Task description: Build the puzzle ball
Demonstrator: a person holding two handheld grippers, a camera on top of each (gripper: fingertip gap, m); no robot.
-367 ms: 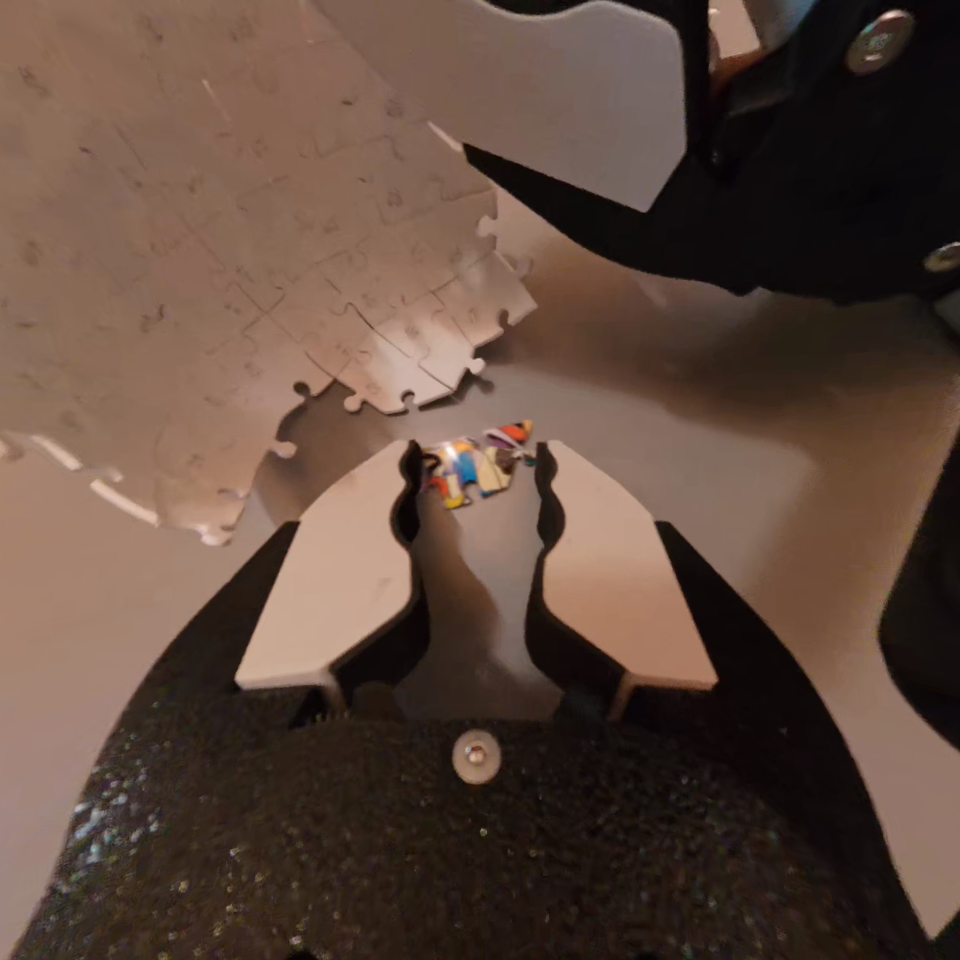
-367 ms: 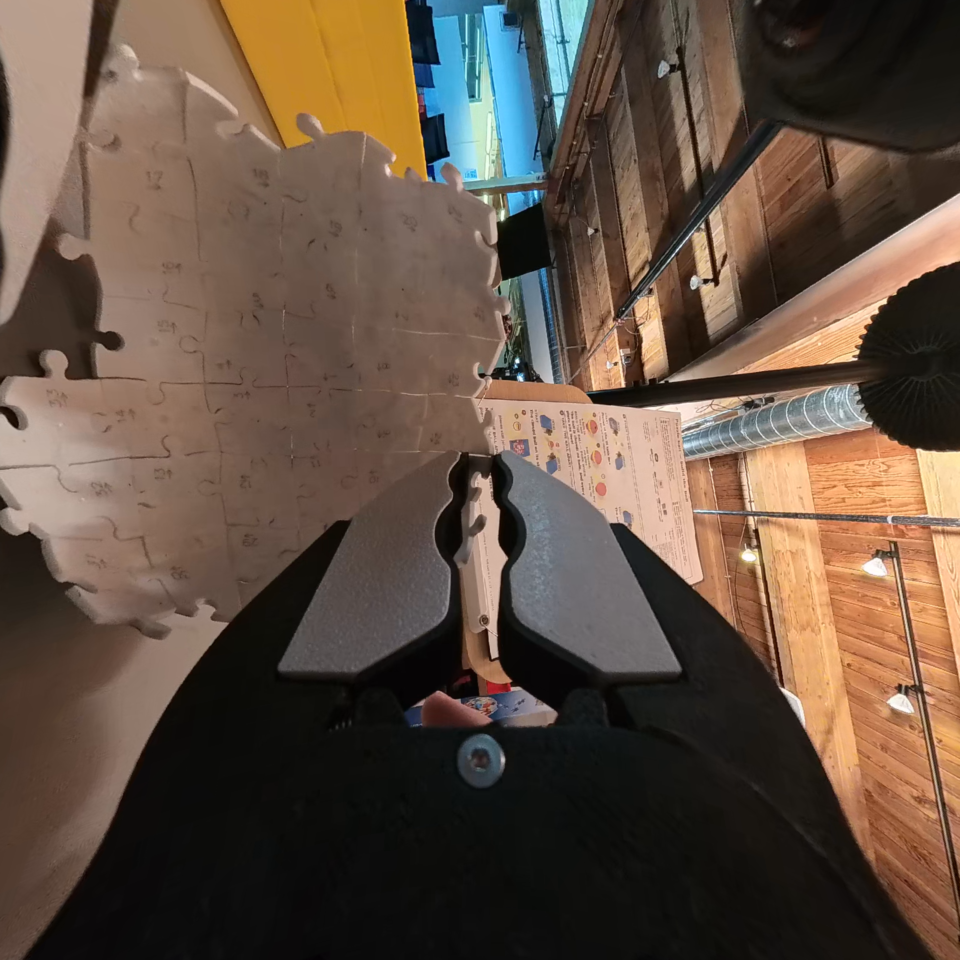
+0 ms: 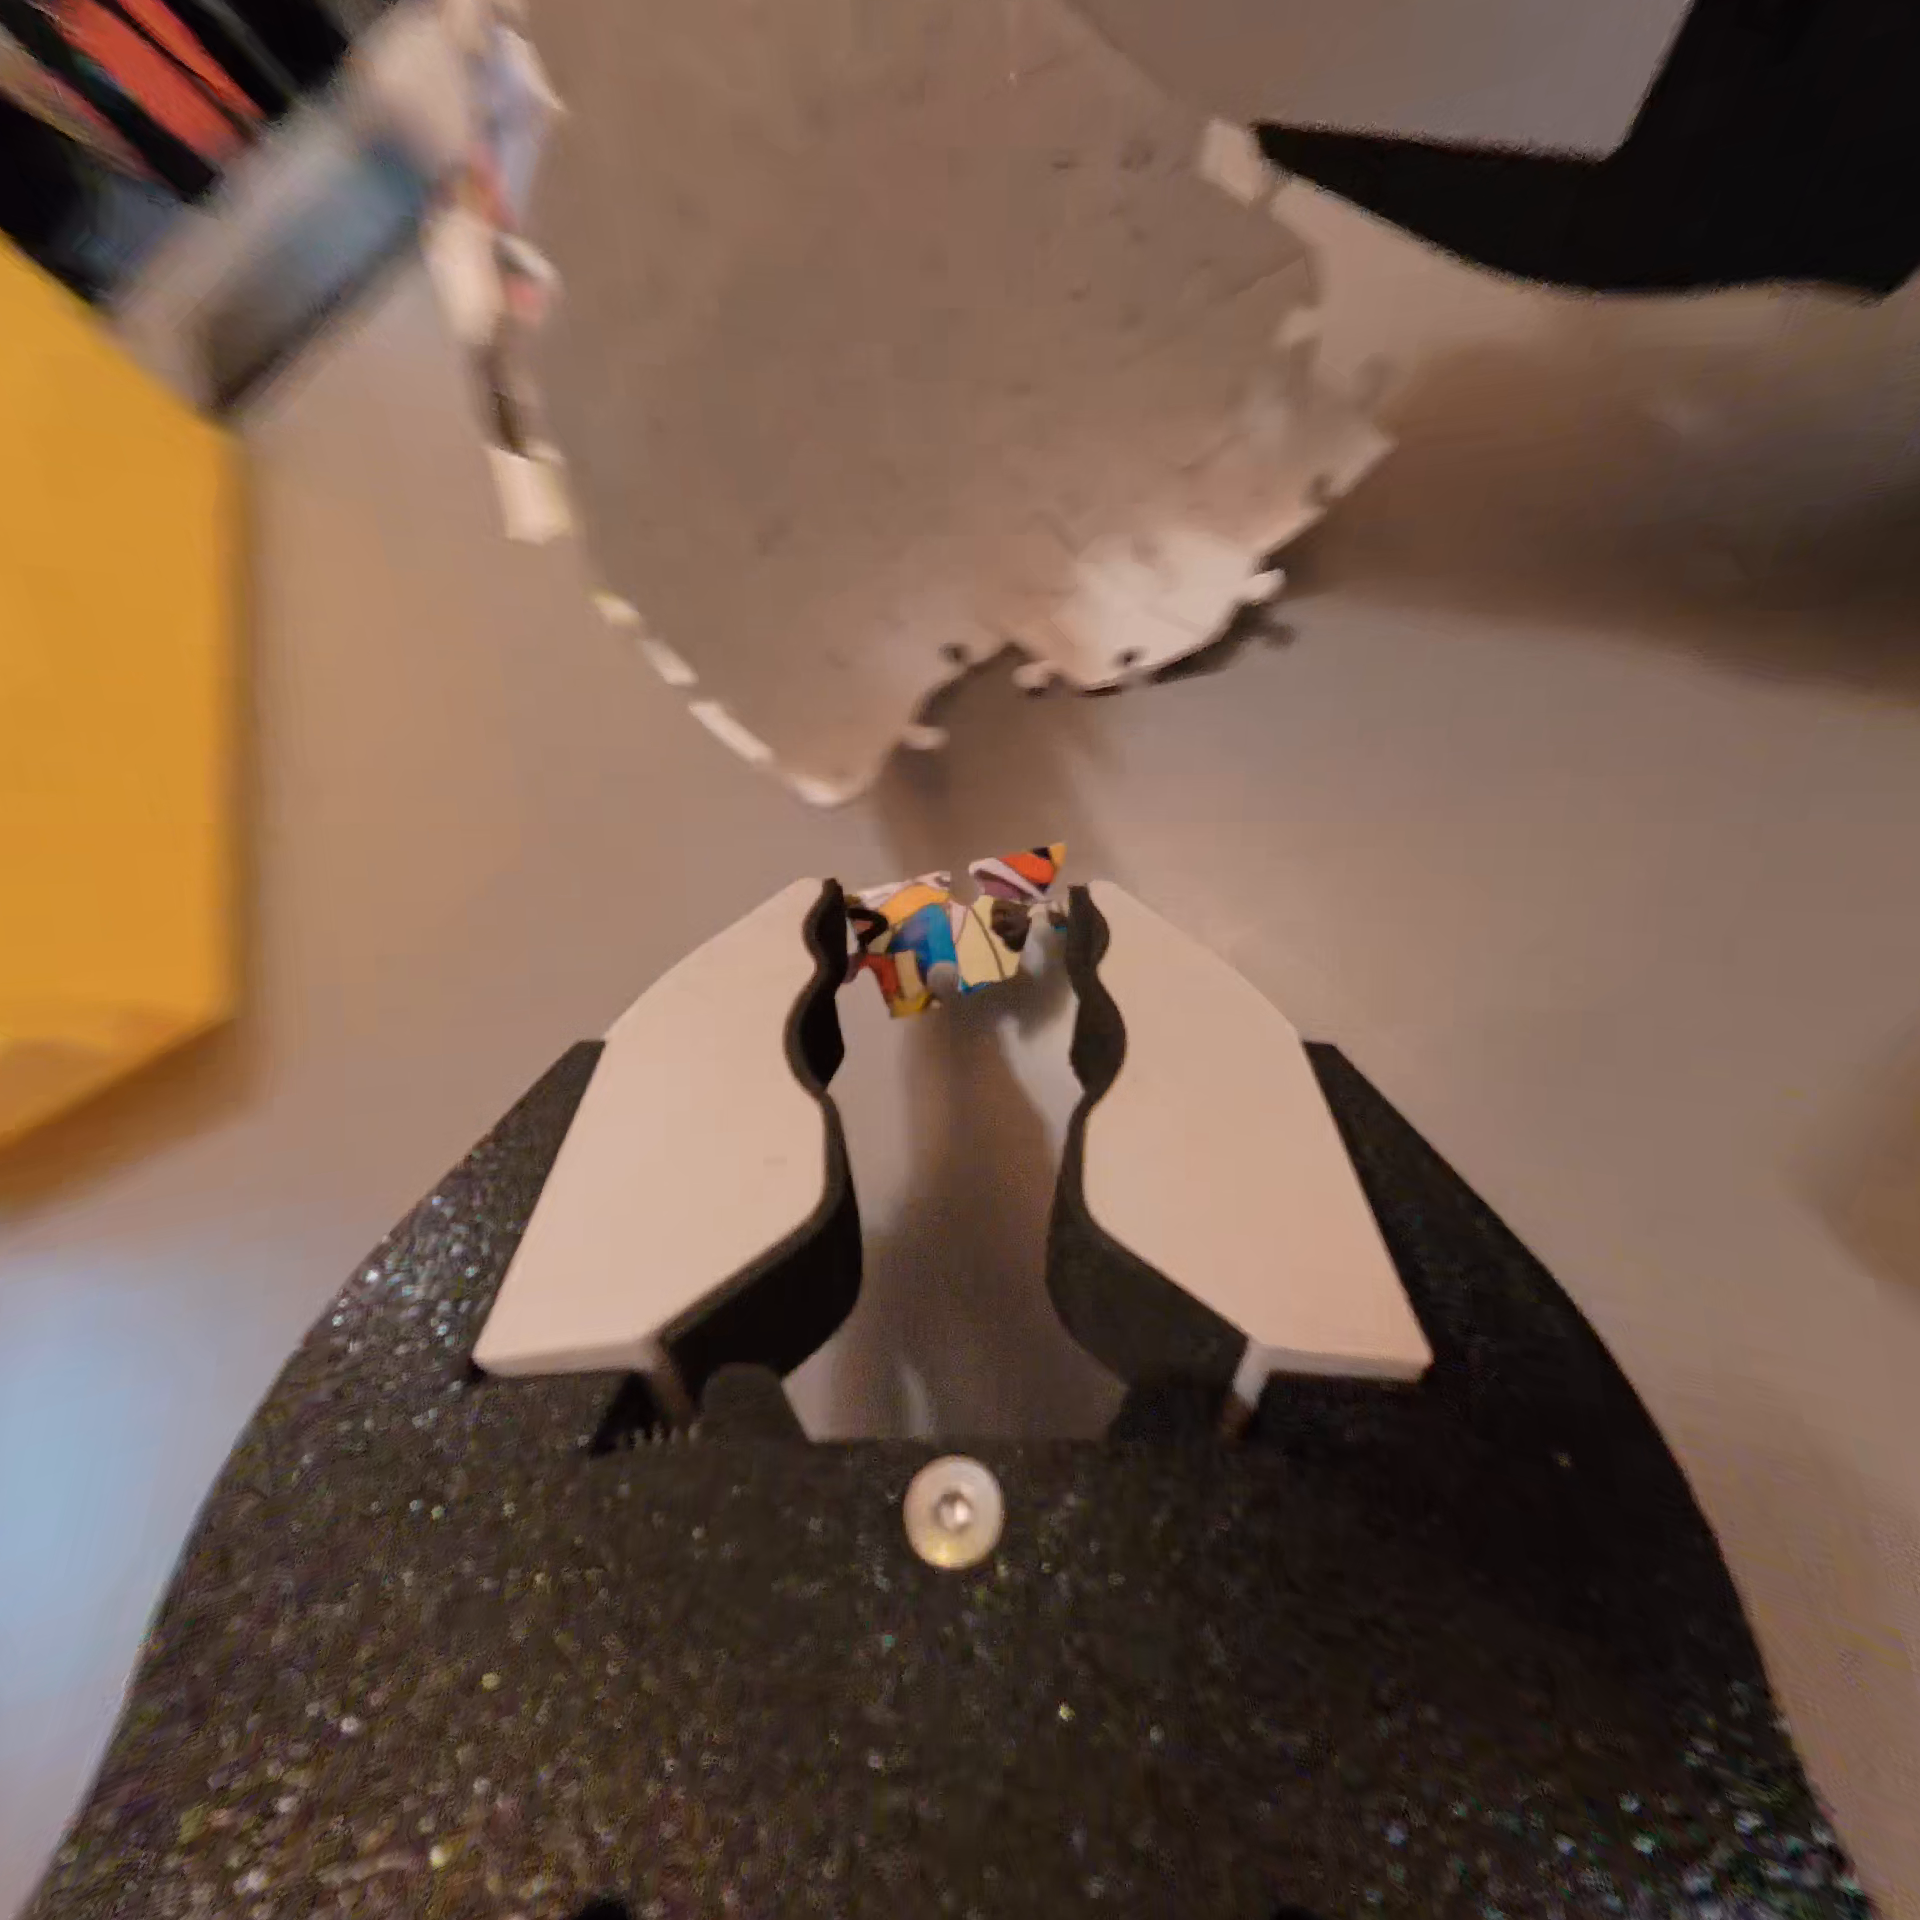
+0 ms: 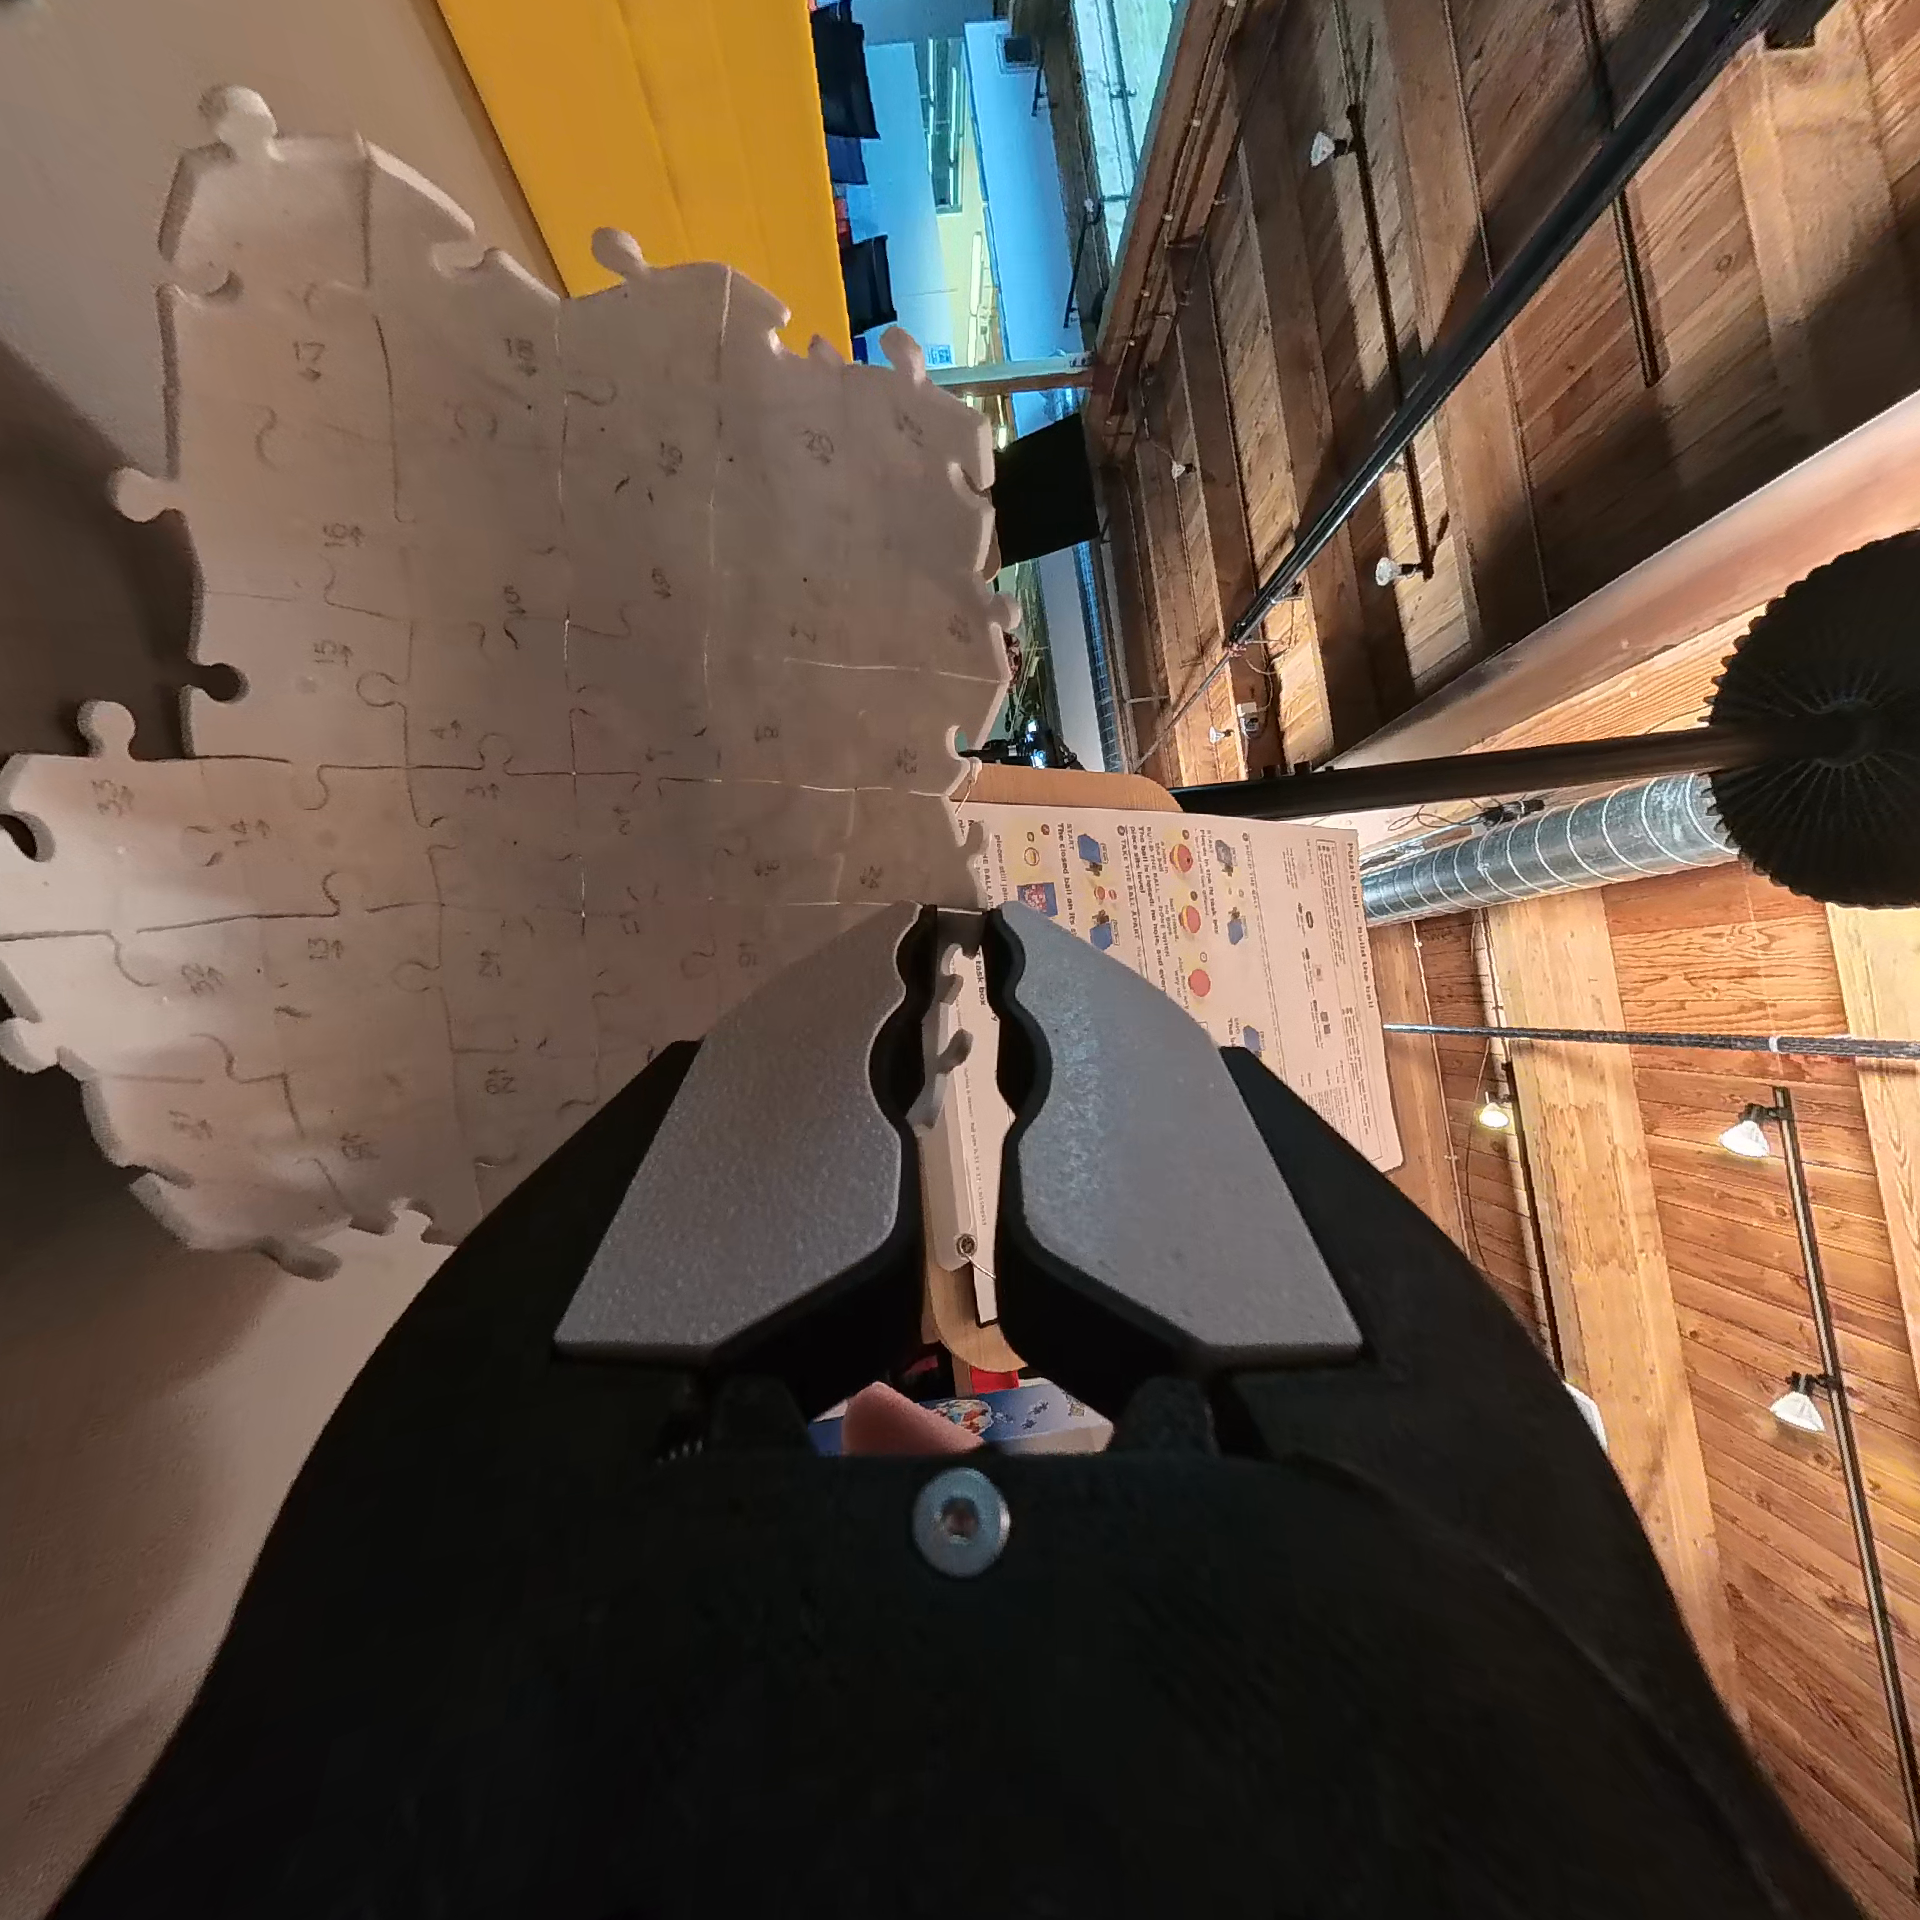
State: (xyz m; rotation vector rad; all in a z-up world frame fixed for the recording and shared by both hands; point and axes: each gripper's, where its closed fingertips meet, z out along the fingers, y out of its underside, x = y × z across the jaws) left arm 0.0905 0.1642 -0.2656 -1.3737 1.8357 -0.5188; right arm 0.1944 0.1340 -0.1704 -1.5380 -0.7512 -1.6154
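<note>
The partly built puzzle ball is a curved shell of joined pieces, seen from its pale numbered inner side. My right gripper is shut on the shell's rim and holds it up on edge. In the left wrist view the shell hangs above the grey table, blurred, with the right gripper's black body at the top right. My left gripper is shut on a small cluster of colourful joined puzzle pieces, held a short way below the shell's lower edge and apart from it.
A yellow block lies at the left of the table, and it also shows in the right wrist view. A printed instruction sheet stands behind the shell. A black pole with a round ribbed disc crosses the right side. The tips of one gripper are about 15 cm away from the tips of the other. From the left gripper's tips to the yellow block is close to 25 cm.
The left gripper has drawn back and swung, so the shell now sits higher and farther off, and the yellow block has come into view. Both grips are unchanged.
</note>
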